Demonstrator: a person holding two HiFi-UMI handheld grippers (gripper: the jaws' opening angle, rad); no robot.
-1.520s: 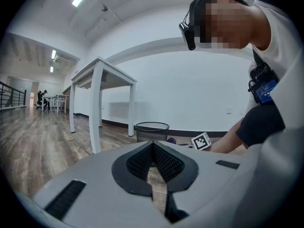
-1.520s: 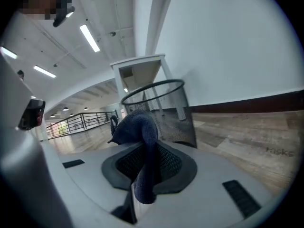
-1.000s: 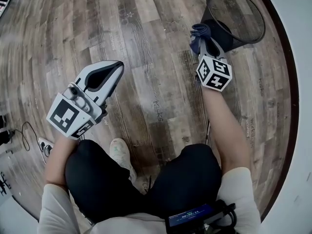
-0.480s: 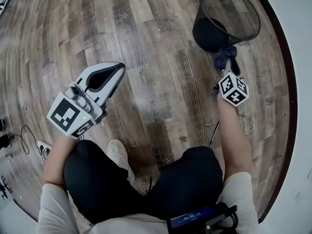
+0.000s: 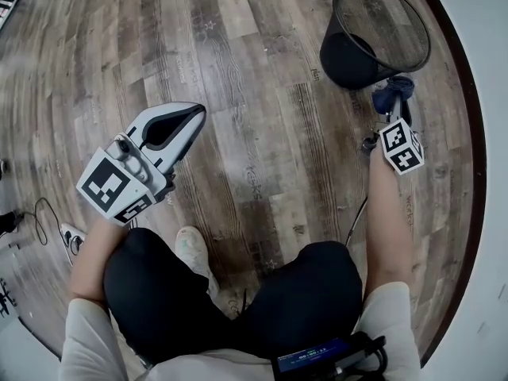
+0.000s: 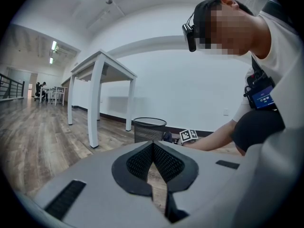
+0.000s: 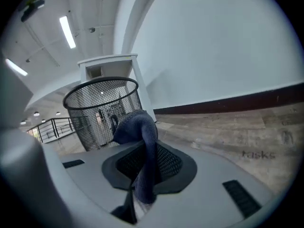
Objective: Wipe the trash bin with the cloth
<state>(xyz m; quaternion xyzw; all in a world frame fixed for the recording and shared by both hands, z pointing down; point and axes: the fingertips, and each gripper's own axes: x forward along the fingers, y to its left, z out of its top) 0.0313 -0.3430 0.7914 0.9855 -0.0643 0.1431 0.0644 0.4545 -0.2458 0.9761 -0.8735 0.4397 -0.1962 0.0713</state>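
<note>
Grey-white plastic left gripper (image 5: 189, 119) nearest, held idle over the brown wood-plank floor (image 5: 254, 94), jaws pressed together at the tips with nothing between them, well apart from the work. Farther out, to the right, the right gripper (image 5: 390, 105) of the same grey-white plastic, clamped on a dark blue knitted cloth (image 5: 394, 88), with a bunched fold standing up past the jaw tips and a tail hanging down between them. Beyond that, the black wire-mesh trash bin (image 5: 343, 58), upright on the floor close to the white wall (image 5: 492, 94) with its dark skirting. Cloth just beside the bin's outer side, low down on the right; cannot tell whether touching the mesh or a little short of it. Judged as mid-task: cloth secured and at the bin, wiping of the outer wall apparently in hand or about to start. No sign on the mesh of which parts are wiped already, so no way to tell the share done. By this placement, likely left: the rest of the way round the outside, the rim, perhaps the inside.
</note>
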